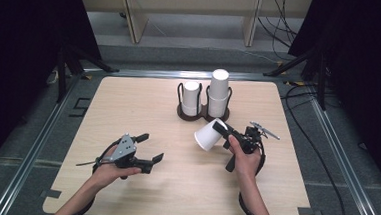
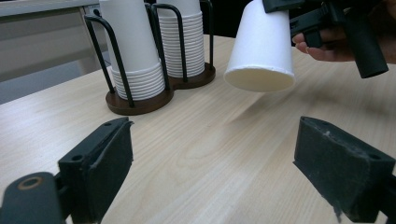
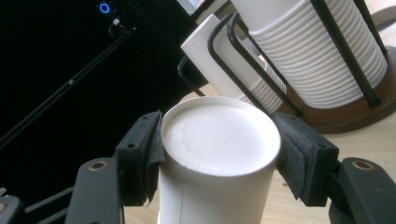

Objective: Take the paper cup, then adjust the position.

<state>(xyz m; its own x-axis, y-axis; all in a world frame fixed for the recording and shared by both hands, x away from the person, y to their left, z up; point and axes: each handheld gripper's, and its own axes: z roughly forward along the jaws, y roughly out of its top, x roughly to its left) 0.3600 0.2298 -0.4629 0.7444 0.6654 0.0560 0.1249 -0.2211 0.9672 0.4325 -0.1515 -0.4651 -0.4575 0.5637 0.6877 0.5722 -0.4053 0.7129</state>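
One white cup (image 1: 209,134) sits clamped between the jaws of the right gripper (image 1: 225,132), pinched near its closed base and tipped so its open mouth faces away from the hand, clear of the table (image 1: 128,103). Just beyond it stands the holder (image 1: 202,114) with two cup stacks. The left gripper (image 1: 149,147) has its jaws spread wide, nothing between them.

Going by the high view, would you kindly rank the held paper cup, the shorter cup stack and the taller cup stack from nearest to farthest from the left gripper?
1. Held paper cup, in the right gripper, right of the left gripper.
2. Shorter cup stack, left side of the black holder, farther back.
3. Taller cup stack, right side of the holder.
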